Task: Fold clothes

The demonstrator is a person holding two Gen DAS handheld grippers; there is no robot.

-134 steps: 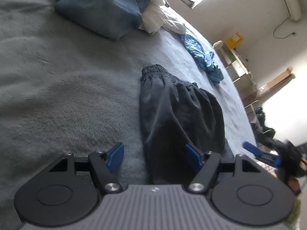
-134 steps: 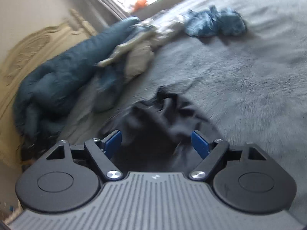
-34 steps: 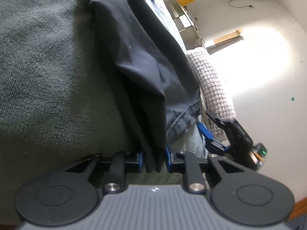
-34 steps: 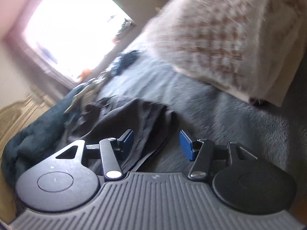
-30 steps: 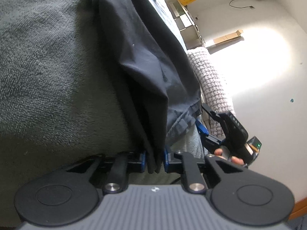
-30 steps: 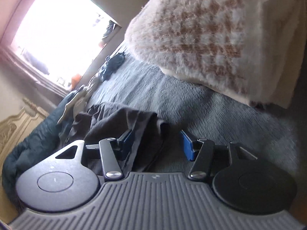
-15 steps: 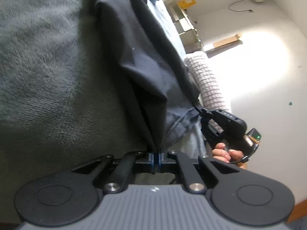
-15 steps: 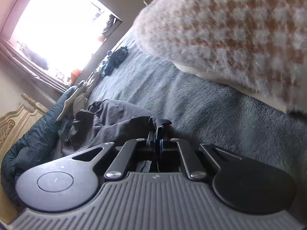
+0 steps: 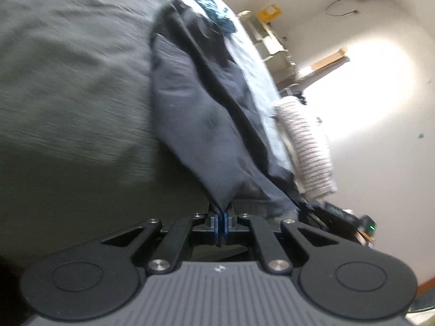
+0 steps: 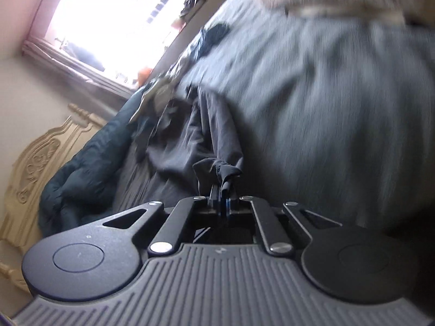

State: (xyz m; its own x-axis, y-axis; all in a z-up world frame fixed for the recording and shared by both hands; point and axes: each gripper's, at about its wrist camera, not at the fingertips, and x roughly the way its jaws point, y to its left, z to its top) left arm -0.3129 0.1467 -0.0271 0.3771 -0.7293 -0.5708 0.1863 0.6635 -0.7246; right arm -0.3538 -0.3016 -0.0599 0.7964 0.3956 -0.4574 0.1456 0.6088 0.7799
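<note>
left gripper [image 9: 222, 224] is clenched on a hem corner of the dark trousers [image 9: 190, 103], blue pads pinching the cloth. the fabric runs taut straight ahead of the fingers across the grey fleece blanket [image 9: 68, 81]. right gripper [image 10: 222, 203] is clamped too, a bunched hem [image 10: 224, 172] of the trousers poking up between its pads, the rest of the garment trailing ahead and to the left. a houndstooth sleeve [image 9: 310, 149] sits off to the right of the left fingers. a carved headboard [image 10: 35, 157] stands far left of the right fingers.
</note>
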